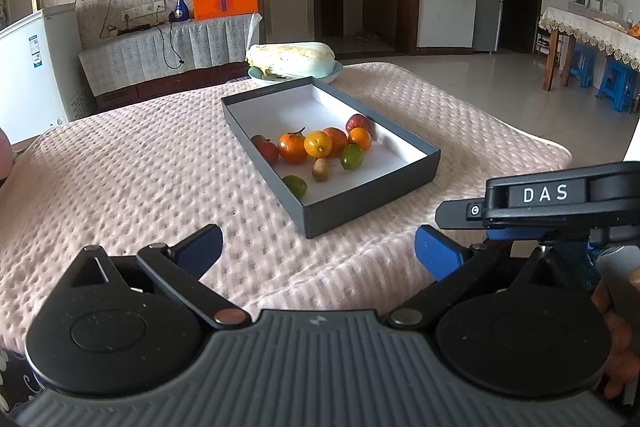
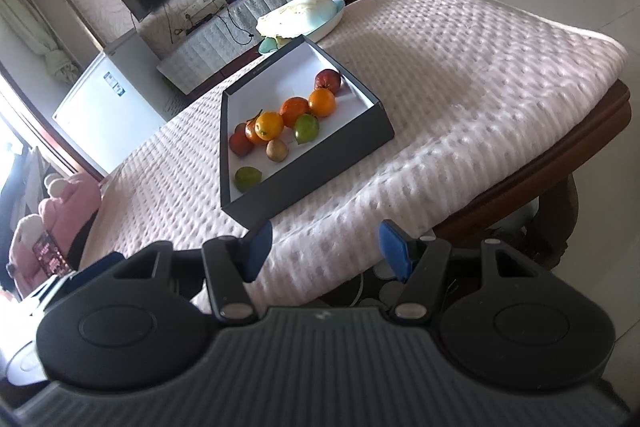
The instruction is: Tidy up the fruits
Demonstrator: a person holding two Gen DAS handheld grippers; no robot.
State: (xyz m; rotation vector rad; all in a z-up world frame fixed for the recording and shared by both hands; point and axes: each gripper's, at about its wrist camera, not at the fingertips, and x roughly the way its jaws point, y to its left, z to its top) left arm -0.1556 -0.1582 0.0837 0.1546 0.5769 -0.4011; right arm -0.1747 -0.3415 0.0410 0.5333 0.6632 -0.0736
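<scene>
**Quilted pink cover, grey box of fruit, both grippers held back at the near edge**

Pink quilted cloth [image 1: 140, 163] covers the whole table and hangs over its edges. A shallow grey box [image 1: 372, 183] with a white floor sits on it, turned at an angle, one corner pointing toward the near edge. All the fruit visible lies inside the box: a red fruit [image 1: 358, 123] against the far right wall, a cluster of oranges [image 1: 318, 143] and a second red one mid-floor, a brown kiwi-like fruit [image 1: 321, 169] and a green fruit [image 1: 351, 157] just in front of the cluster, and another green fruit [image 1: 295, 186] alone by the left wall. The low walls probably serve to stop round fruit rolling off the cloth.

The left gripper [image 1: 318, 247] hovers over the near edge with its blue pads spread and nothing between them. The right gripper [image 2: 326, 251] is likewise released and empty, at the near right corner of the table, partly beyond the edge. Both point down toward the box, which suggests no fruit has yet been chosen.

Open cloth lies on every side of the box, widest to its left and right. A plate bearing a cabbage [image 1: 290, 61] stands just beyond the box's far corner, limiting room there. The box's far half is bare floor, free for sorting.
</scene>
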